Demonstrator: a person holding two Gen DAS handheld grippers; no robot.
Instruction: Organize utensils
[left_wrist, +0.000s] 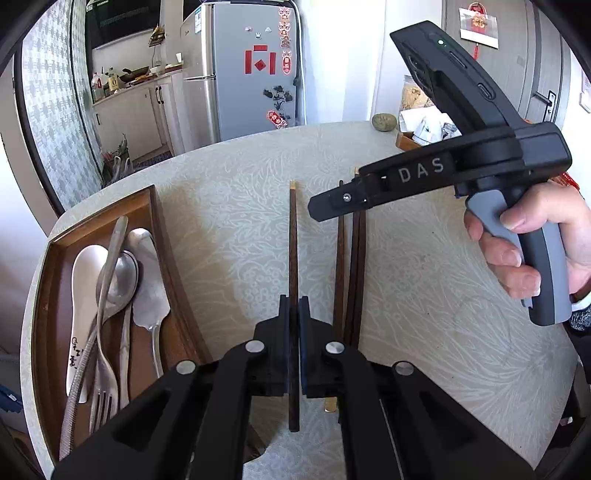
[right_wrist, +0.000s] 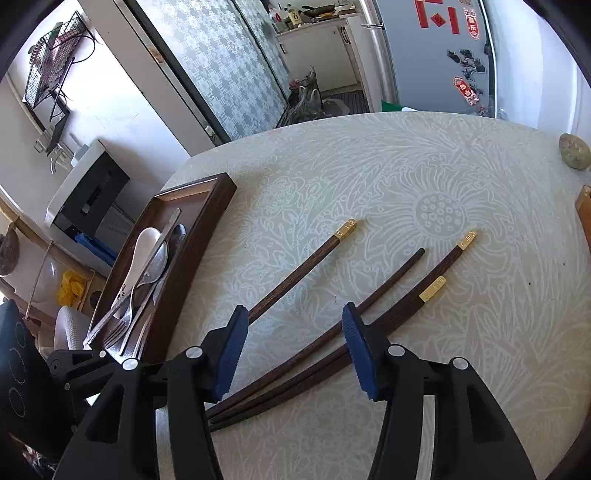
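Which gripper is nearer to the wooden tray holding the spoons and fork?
Left. The left gripper, shut on one chopstick, sits just beside the wooden tray. The right gripper stands open over the other chopsticks, farther from the tray.

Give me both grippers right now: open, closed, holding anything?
Left gripper: closed, fingers clamped on one dark chopstick lying on the table.
Right gripper: open, holding nothing; three chopsticks lie below its fingers.

Two wrist fisheyes angled down, close over the worktop (left_wrist: 229, 192), both showing chopsticks (right_wrist: 295, 275), wooden tray (right_wrist: 207, 206), fridge (left_wrist: 255, 66)
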